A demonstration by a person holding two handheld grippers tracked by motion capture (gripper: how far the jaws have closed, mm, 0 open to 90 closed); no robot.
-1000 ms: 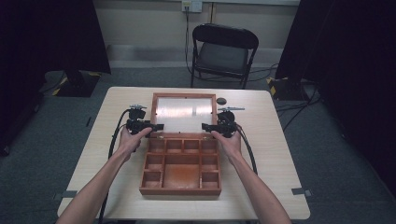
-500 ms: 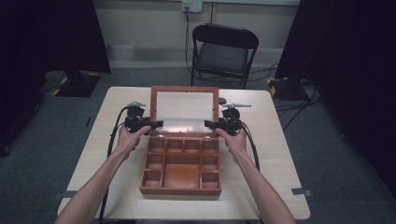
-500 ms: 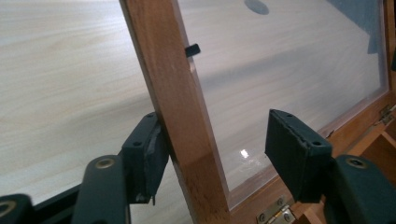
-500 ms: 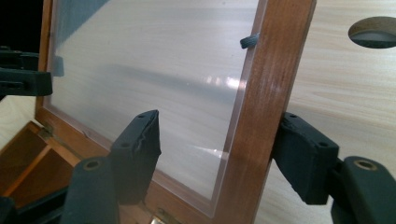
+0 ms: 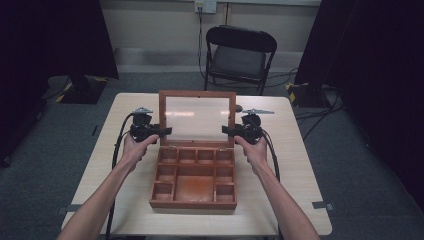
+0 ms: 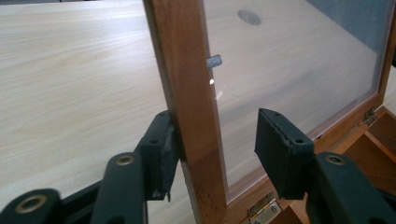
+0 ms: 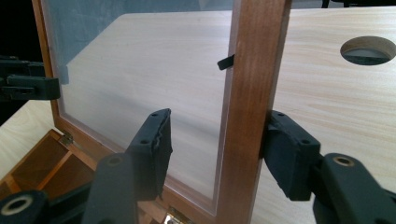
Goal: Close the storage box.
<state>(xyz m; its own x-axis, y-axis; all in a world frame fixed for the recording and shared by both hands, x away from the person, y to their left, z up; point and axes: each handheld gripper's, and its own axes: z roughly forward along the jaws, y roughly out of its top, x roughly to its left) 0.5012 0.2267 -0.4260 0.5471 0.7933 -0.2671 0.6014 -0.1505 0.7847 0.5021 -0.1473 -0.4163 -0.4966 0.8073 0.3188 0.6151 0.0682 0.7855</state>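
Wooden box on table | glass lid upright | left gripper, right gripper: jaws apart, straddling lid frame | no legible writing

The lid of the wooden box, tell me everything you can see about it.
The lid is a reddish-brown wooden frame around a clear pane, joined by small brass hinges to the back of the open compartment box. It stands roughly upright on the pale table. The left claw and right claw each straddle a side rail, jaws open, the outer jaw touching the wood.
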